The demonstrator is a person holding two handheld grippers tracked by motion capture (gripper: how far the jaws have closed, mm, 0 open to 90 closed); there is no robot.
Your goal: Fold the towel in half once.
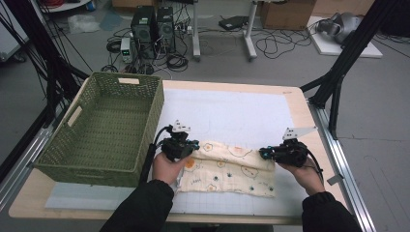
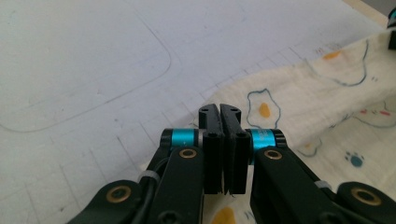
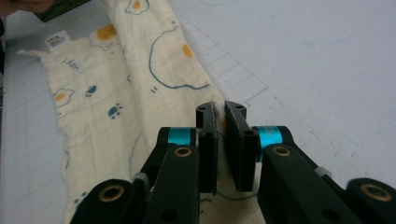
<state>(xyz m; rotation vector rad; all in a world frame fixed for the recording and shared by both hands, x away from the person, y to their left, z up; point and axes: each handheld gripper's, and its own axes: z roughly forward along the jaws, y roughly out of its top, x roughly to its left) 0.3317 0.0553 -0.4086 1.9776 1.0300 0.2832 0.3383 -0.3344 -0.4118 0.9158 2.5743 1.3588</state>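
Now, largest first:
Surface: the surface (image 1: 300, 116) carries a white gridded mat (image 1: 227, 116), with a green woven basket (image 1: 104, 128) on its left side.
Cloth: the cream printed cloth (image 1: 232, 169) lies on the mat near the person's edge, its far edge folded over.
Left tool: the left tool (image 1: 186, 147) has its jaws closed on the cloth's far-left corner.
Right tool: the right tool (image 1: 268, 153) is clamped on the far-right corner, fabric visible between the pads.
Advice: lift both corners together, evenly and taut, so the fold lands square.
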